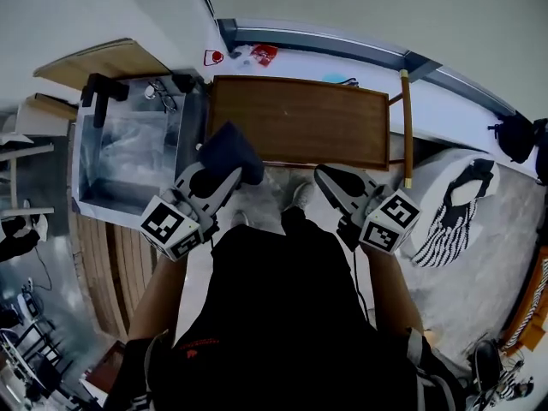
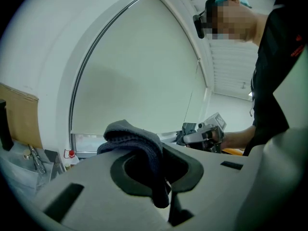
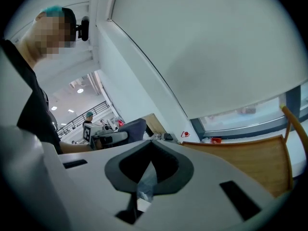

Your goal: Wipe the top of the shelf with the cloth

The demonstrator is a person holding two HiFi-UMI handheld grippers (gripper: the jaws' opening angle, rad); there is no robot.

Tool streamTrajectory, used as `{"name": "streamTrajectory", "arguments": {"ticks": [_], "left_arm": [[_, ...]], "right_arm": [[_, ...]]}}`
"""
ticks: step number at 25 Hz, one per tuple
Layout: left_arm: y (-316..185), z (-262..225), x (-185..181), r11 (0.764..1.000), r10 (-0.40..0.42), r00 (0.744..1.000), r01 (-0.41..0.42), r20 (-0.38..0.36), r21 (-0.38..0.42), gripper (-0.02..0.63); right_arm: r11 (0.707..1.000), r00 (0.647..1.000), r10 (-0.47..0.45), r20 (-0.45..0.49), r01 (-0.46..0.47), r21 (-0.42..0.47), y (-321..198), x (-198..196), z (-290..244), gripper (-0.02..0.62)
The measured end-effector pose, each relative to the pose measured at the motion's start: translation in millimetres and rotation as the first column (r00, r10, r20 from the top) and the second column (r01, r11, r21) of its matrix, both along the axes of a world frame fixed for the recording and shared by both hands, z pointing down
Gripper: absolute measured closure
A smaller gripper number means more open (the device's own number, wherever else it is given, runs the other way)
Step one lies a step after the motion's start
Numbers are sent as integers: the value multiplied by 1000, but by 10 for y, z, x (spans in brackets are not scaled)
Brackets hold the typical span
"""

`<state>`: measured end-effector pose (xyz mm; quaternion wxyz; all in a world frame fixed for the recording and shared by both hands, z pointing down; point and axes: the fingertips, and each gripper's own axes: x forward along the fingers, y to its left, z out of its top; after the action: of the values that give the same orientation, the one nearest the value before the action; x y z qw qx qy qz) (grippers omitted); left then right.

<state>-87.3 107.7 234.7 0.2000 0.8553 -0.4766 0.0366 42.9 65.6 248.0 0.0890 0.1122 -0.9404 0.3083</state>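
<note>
The shelf's brown wooden top [image 1: 295,120] lies just ahead of me, below the window sill. A dark blue cloth [image 1: 229,148] is bunched in my left gripper [image 1: 224,171], which is shut on it and held near the top's front left corner. In the left gripper view the cloth [image 2: 137,141] drapes over and down between the jaws. My right gripper [image 1: 330,181] hovers by the front edge, right of centre, shut with nothing in it. In the right gripper view the wooden top [image 3: 250,162] shows at the right, and the left gripper with the cloth [image 3: 131,128] at the left.
A clear-sided bin [image 1: 128,157] with black handles stands left of the shelf. A wooden rail [image 1: 405,118] runs along the shelf's right end. A black-and-white striped item [image 1: 454,208] lies on the floor at the right. Red items [image 1: 264,54] sit on the sill behind.
</note>
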Motion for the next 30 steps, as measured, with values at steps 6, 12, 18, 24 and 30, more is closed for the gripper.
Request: {"name": "streamTrajectory", "arguments": {"ticks": [6,12,18,24,30], "left_arm": [[-207,35,99,996,-90,996,90,10,-3,557],[-319,16,190,993,-121,992,121,38,4,557],[-429,94,34,989,-150,988,150,47,5,557],[-627,296,-210,989,-147,989,147,31,-18,557],[-889,599,-588,987,-149,989,149,10,-65,557]], "right_arm": [[999,999,-48,-5,48,-14,-218,178,97,589],[997,997,-79,6,79,-10,-396,250,158,591],[996,996,-88,-4,88,-24,-493,128,264,591],[996,996,-76,-48,74,-40,-622,-62,410,591],[998,995,-31,-95,26,-59,-833,-363,520,591]]}}
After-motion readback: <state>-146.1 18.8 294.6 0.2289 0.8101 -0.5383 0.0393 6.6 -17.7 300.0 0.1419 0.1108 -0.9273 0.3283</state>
